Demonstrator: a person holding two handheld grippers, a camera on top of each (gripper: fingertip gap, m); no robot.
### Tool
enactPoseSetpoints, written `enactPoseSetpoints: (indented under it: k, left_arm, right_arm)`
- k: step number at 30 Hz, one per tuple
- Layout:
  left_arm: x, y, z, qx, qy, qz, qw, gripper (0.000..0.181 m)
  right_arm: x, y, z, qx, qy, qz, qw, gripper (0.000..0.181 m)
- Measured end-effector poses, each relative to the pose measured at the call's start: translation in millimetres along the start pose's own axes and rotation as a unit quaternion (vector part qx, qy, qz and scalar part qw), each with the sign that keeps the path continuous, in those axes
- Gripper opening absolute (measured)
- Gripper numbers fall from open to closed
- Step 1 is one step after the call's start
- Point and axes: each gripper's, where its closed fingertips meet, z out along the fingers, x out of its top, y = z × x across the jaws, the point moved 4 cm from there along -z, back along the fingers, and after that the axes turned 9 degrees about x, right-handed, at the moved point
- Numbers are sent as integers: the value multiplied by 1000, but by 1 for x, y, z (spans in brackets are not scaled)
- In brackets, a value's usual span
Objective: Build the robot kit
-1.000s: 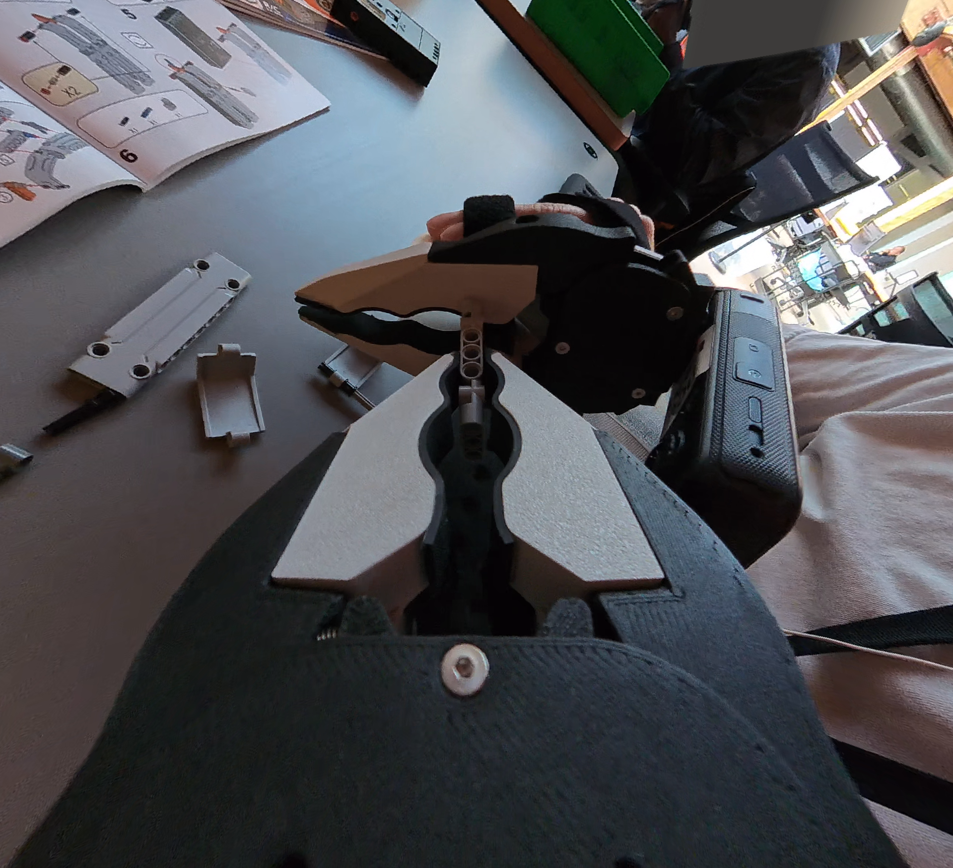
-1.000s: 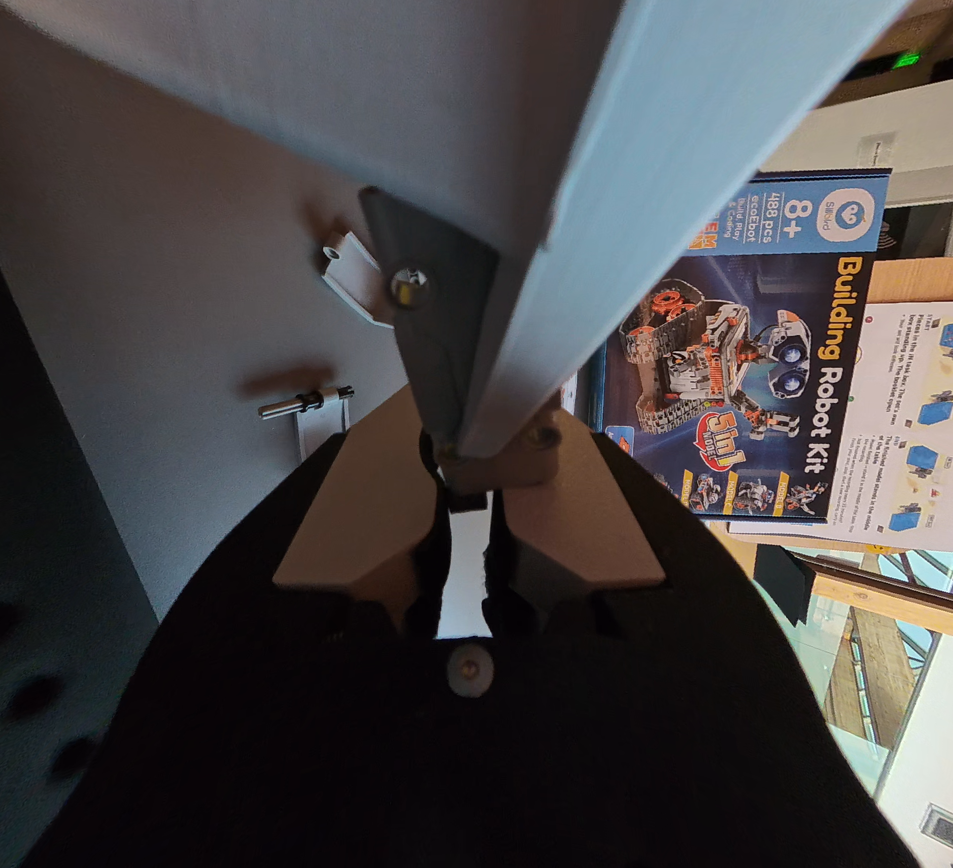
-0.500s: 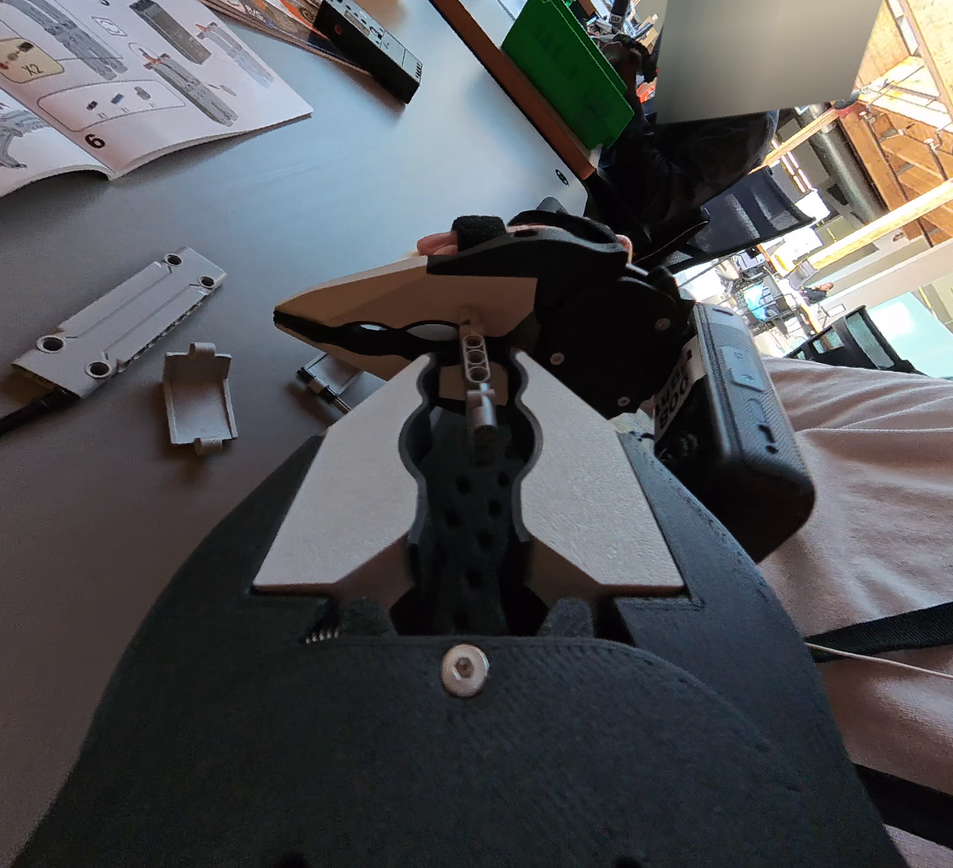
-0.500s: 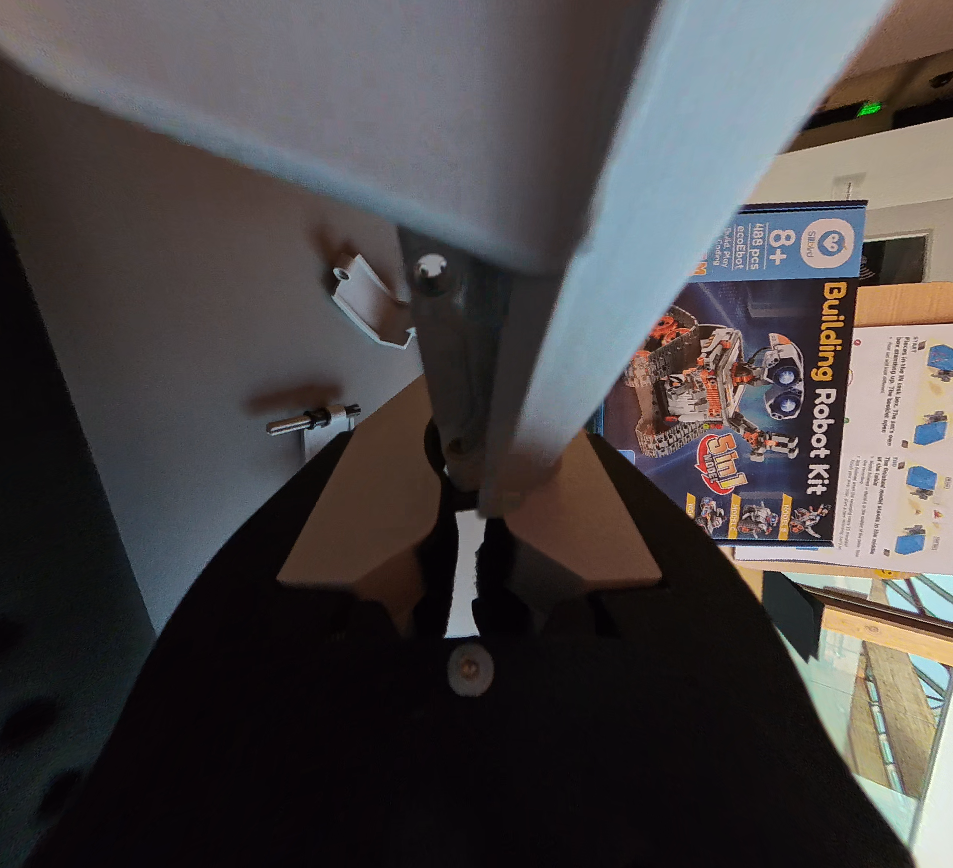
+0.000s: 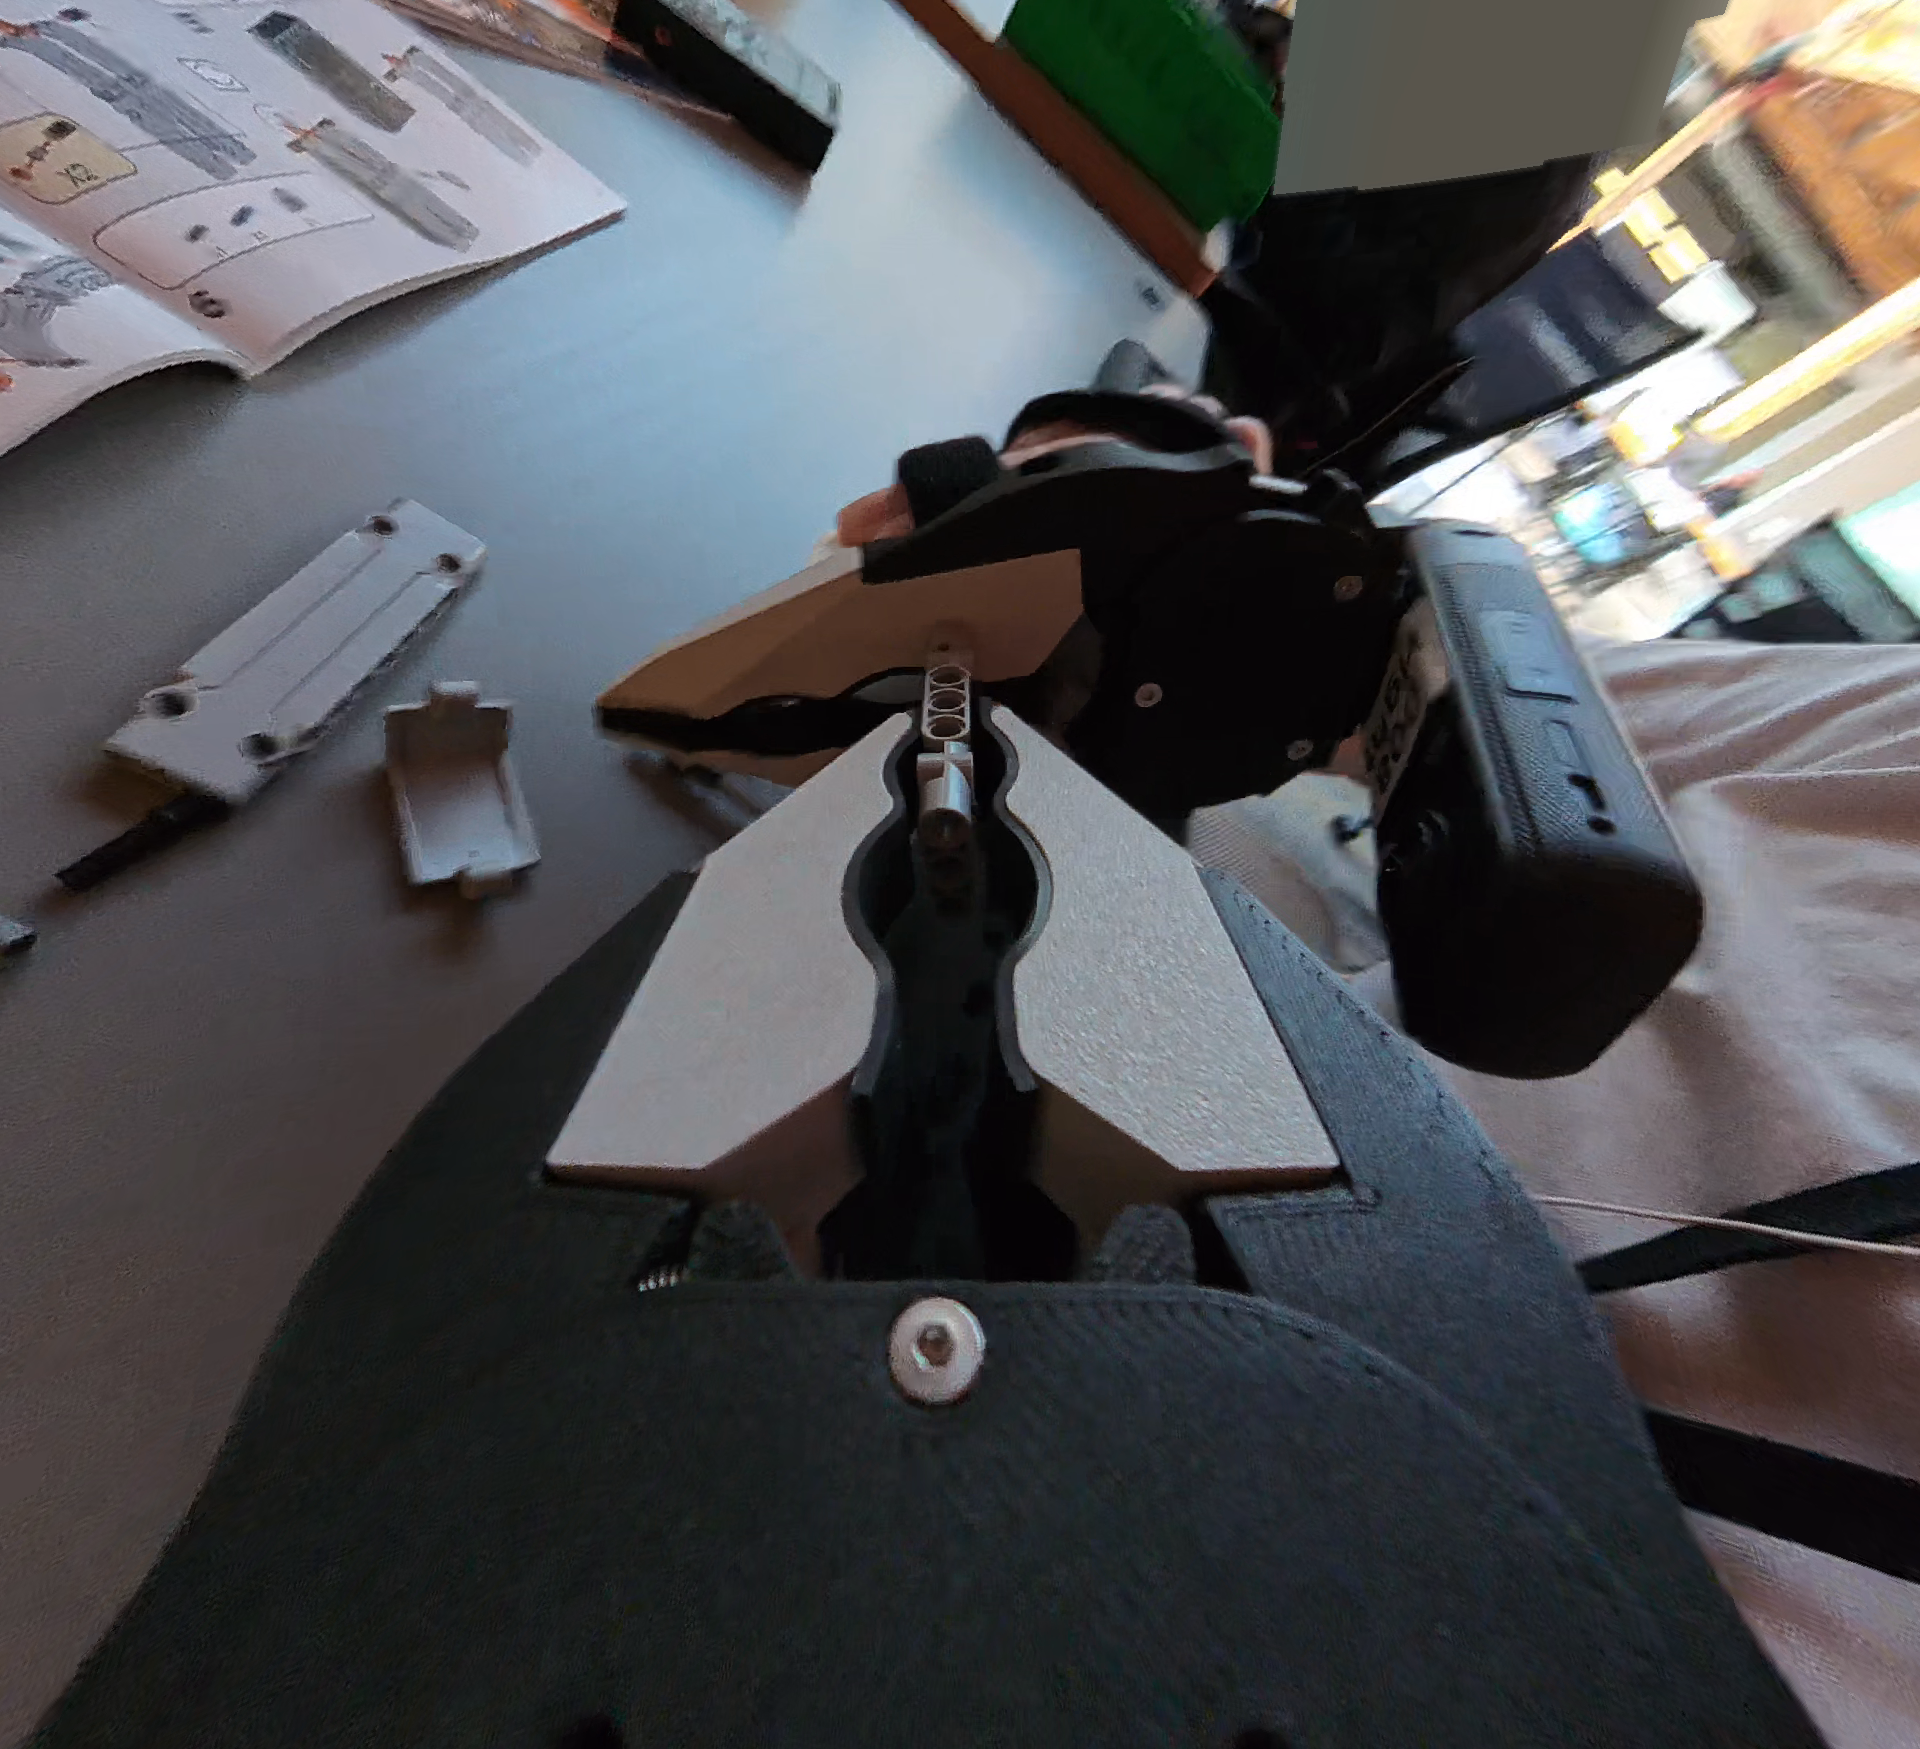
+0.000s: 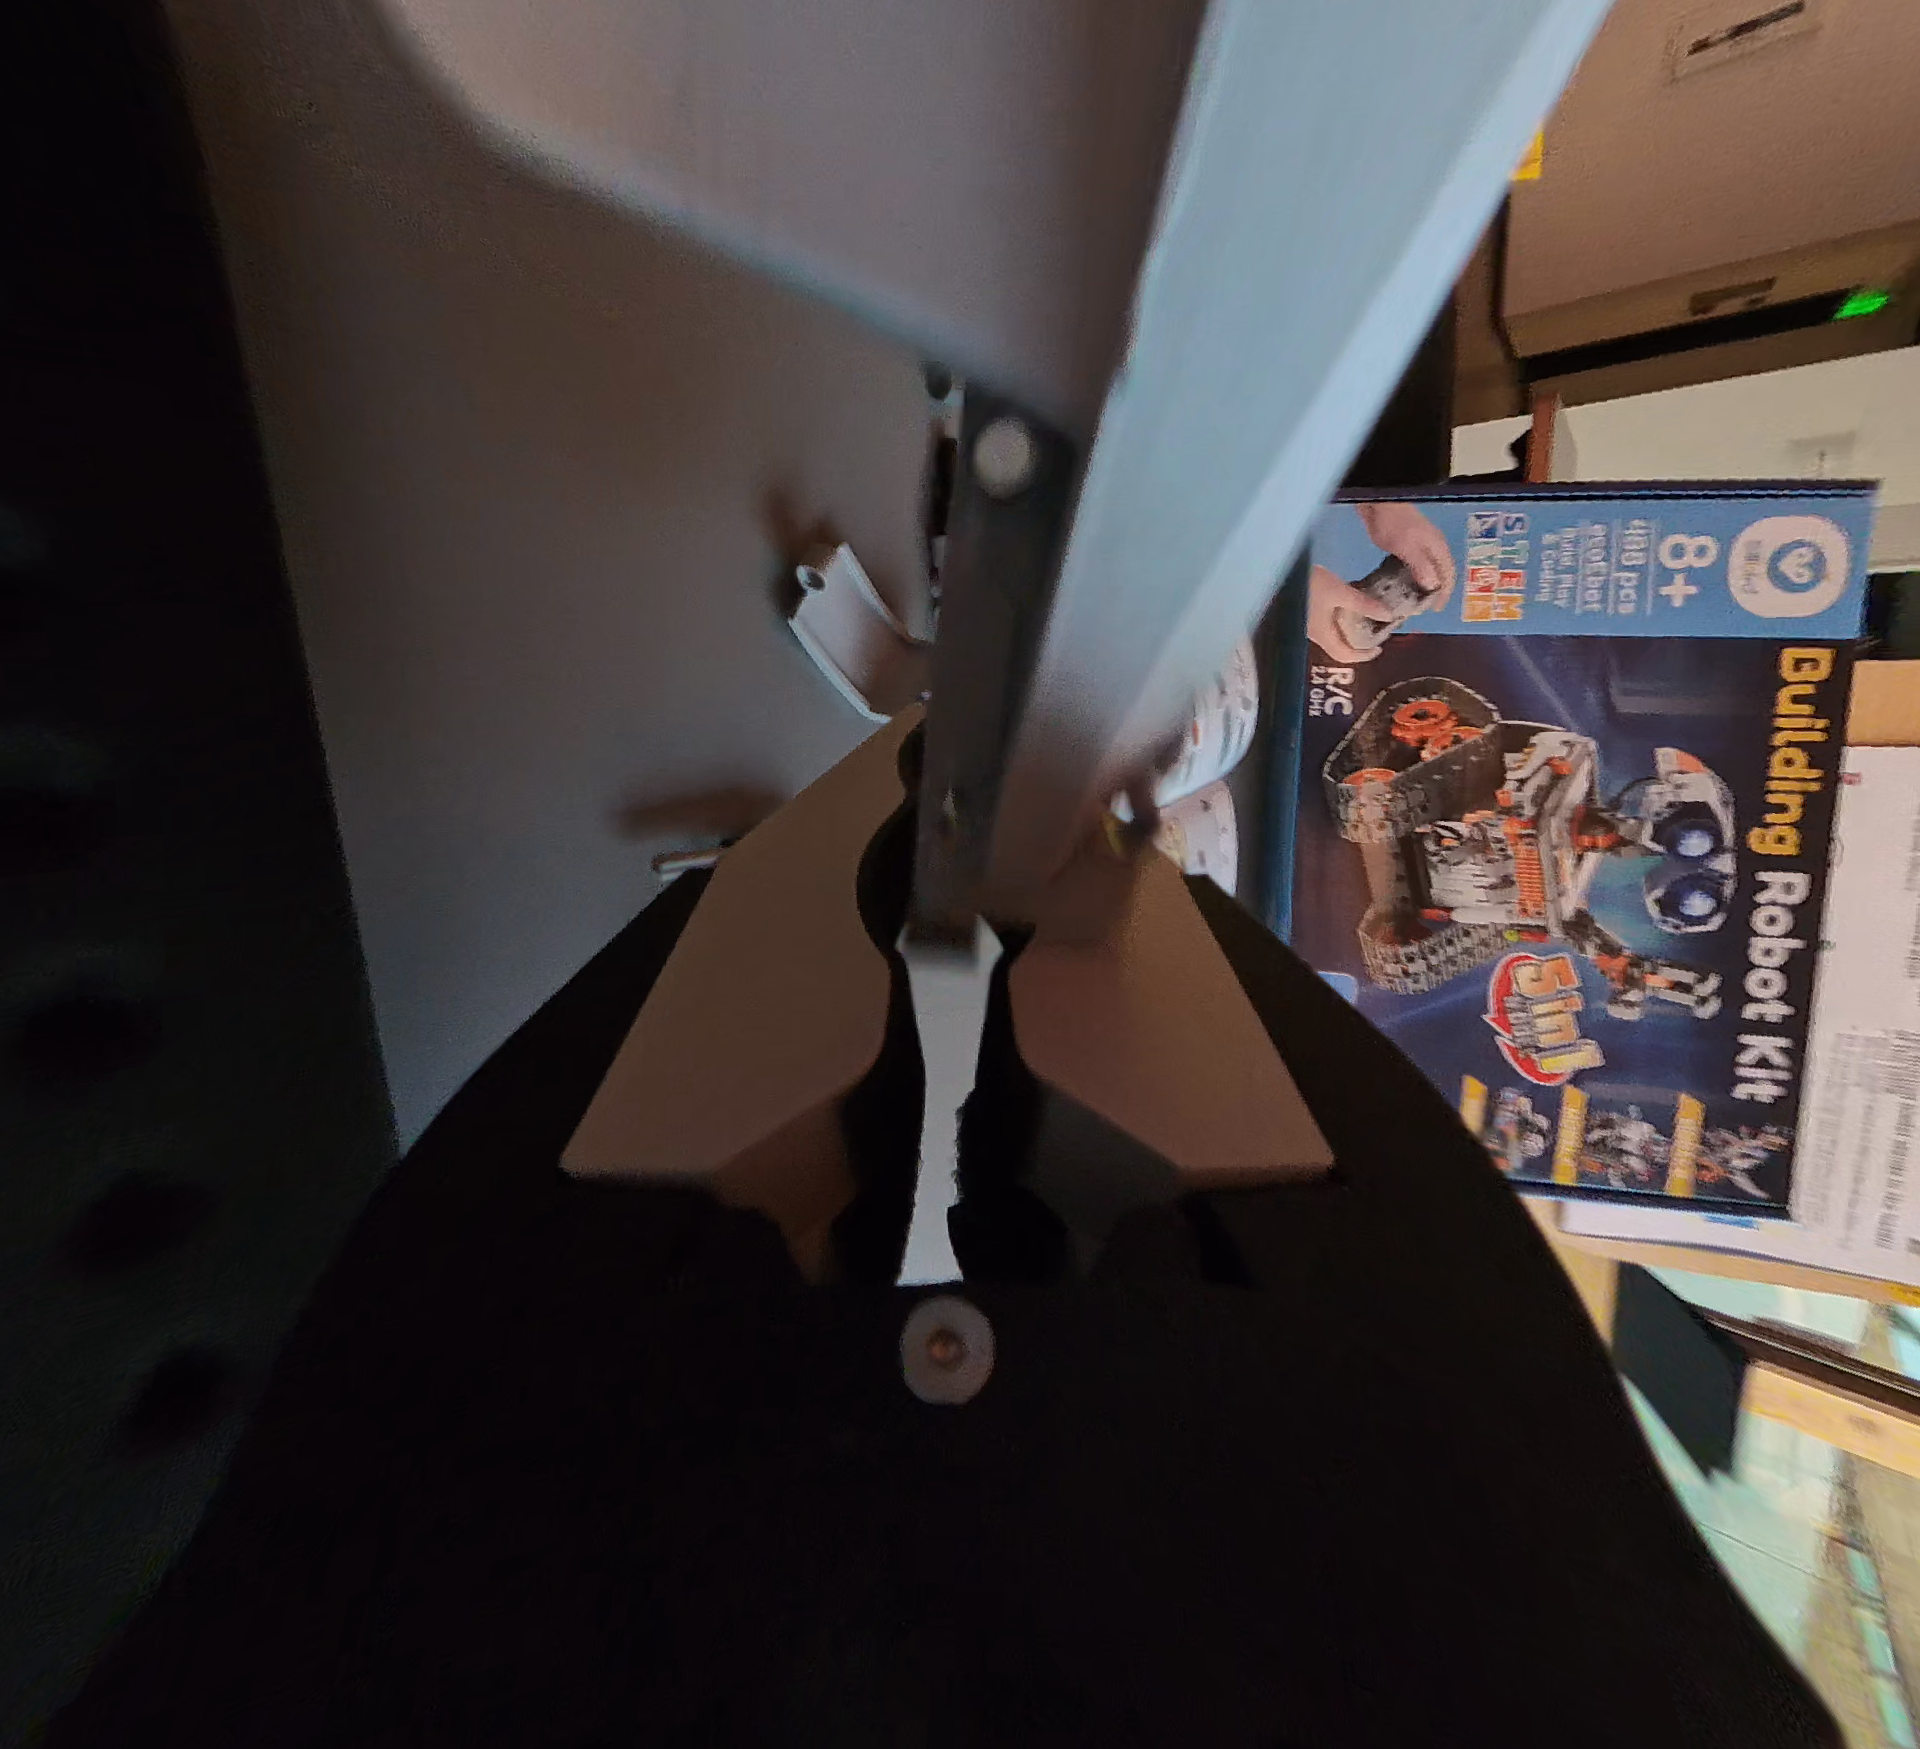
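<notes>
Left wrist view: a small grey plastic beam with three holes (image 5: 947, 705) sits clamped between the left gripper (image 5: 943, 754) tips, at 12 o'clock of the frame centre; compared with half a second ago it presses closer against the right gripper (image 5: 831, 660), whose jaws look nearly together. At 9 o'clock lie a long grey plate (image 5: 301, 650) and a small grey cover (image 5: 457, 790) on the dark table (image 5: 675, 369). In the right wrist view that gripper (image 6: 951, 878) now pinches a dark metal bracket (image 6: 971, 660), with a blue kit box (image 6: 1558, 847) at 3 o'clock.
</notes>
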Motion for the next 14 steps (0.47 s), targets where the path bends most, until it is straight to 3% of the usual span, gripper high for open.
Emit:
enactPoseSetpoints:
  k: [1, 2, 3, 5, 7, 12, 14]
  left_arm:
    - [-3, -10, -3, 49, -24, 29, 998, 6]
    - [-3, -21, -11, 94, -34, 60, 993, 6]
    - [0, -23, -19, 90, -27, 58, 994, 6]
    - [10, -16, -33, 7, -7, -17, 1000, 6]
    - [15, -18, -40, -12, 15, -37, 999, 6]
    - [12, -8, -26, -58, 32, -68, 995, 5]
    - [11, -4, -20, -61, 36, -68, 995, 5]
  right_arm:
    - [-6, 0, 0, -6, -11, -12, 1000, 0]
    - [-13, 0, 1, 2, -13, -3, 1000, 0]
    - [-20, 1, 0, 7, -12, 11, 1000, 0]
    - [-26, 4, -4, -3, -17, 9, 1000, 0]
    - [-21, 4, -6, 3, -2, 24, 1000, 0]
    - [-5, 10, -7, 11, 12, 62, 998, 0]
    - [3, 10, -7, 2, 4, 48, 999, 19]
